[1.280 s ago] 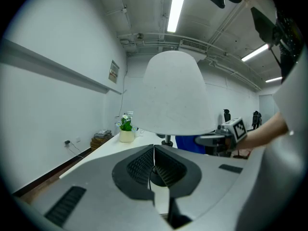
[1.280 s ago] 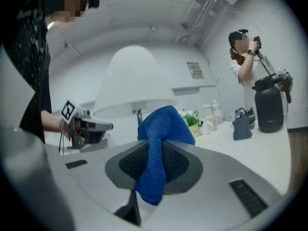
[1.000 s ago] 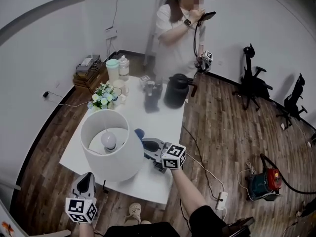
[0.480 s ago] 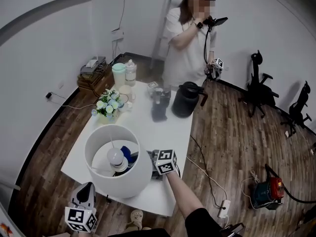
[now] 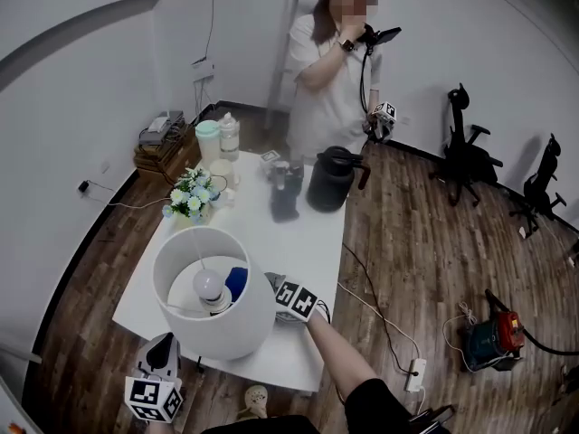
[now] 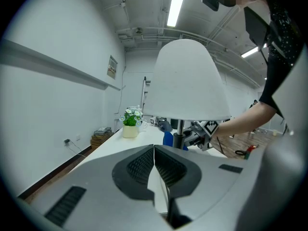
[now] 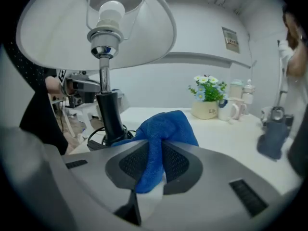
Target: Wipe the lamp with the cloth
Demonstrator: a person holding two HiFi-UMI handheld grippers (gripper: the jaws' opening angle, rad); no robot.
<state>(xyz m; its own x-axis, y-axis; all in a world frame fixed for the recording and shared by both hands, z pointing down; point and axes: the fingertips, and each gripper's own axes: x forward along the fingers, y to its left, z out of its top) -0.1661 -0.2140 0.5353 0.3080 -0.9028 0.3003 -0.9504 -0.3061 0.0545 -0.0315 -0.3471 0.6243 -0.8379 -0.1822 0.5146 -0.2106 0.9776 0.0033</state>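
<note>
Under the lampshade, my right gripper is clamped on the blue cloth. A fold is pinched between the jaws and the rest bulges out ahead of them. The cloth sits low, just beside the lamp's black stem and near the base.

Step in hand, as I judge it: wiping the stem beneath the shade. The next move calls for pressing the cloth onto the stem and drawing it up toward the bulb socket without bumping the shade.

My left gripper hangs off the near edge of the white table, jaws together and empty.

Not resolved: whether cloth and stem actually touch. The base is partly behind my jaws, and the shade covers it from the head view.
</note>
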